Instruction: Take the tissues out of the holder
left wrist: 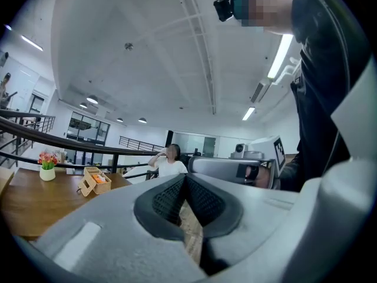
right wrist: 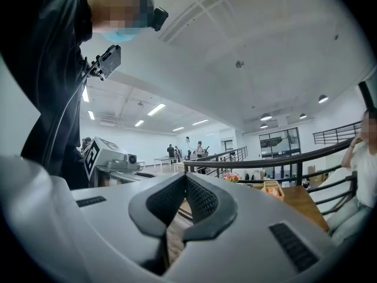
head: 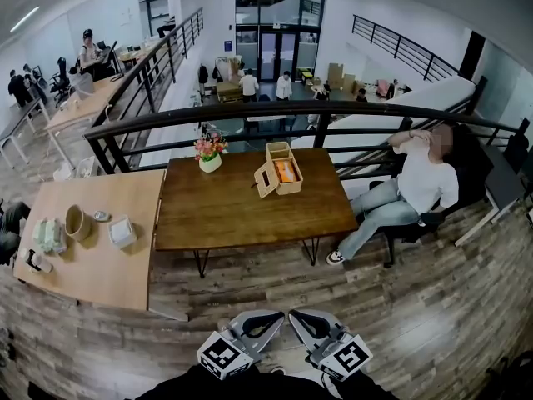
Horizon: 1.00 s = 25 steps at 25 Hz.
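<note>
both grippers low by body, well short of dark tabletop [head: 233,219]. left gripper [head: 268,319] fingers [left wrist: 168,199] pressed together, nothing between them. right gripper [head: 304,319] same, empty. holder [head: 291,187] sits toward far right of tabletop, lid flipped open on its left side, orange tissues [head: 286,171] inside. step looks like approach. suggest: open fingers before arrival, come in over open top, left braces holder wall, right pinches pack edge, lifts straight up. flower pot [head: 210,162] near holder, keep clear.
</note>
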{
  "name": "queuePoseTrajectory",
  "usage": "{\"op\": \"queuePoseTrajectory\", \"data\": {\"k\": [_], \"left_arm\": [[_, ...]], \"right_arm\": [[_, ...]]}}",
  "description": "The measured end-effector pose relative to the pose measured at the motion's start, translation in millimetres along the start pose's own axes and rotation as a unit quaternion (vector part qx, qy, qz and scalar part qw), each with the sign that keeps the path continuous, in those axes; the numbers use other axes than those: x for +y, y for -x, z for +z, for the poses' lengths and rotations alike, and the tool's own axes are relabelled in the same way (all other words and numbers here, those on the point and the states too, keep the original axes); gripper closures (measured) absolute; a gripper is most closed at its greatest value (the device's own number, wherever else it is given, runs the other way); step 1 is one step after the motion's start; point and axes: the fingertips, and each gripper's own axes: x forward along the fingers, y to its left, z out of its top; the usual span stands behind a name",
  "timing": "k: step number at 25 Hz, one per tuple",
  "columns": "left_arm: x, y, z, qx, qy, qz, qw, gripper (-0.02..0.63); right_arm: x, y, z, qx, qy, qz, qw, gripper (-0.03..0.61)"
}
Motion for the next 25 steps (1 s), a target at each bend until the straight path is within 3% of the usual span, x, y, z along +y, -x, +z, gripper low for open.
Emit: {"op": "queuePoseTrajectory", "data": {"k": [12,25], "left_arm": [[109,-20,22,0.002,-0.003,-0.036,0.9994,0.621],[197,-7,26,0.005,0.006,-0.056,0.9984,0.621]], "right_arm": [[-57,-98,6,0.013,-0.001,-0.026,1.000,0.574],[-79,-185,3,0.028,-0.001,-0.047,0.999,0.574]]}}
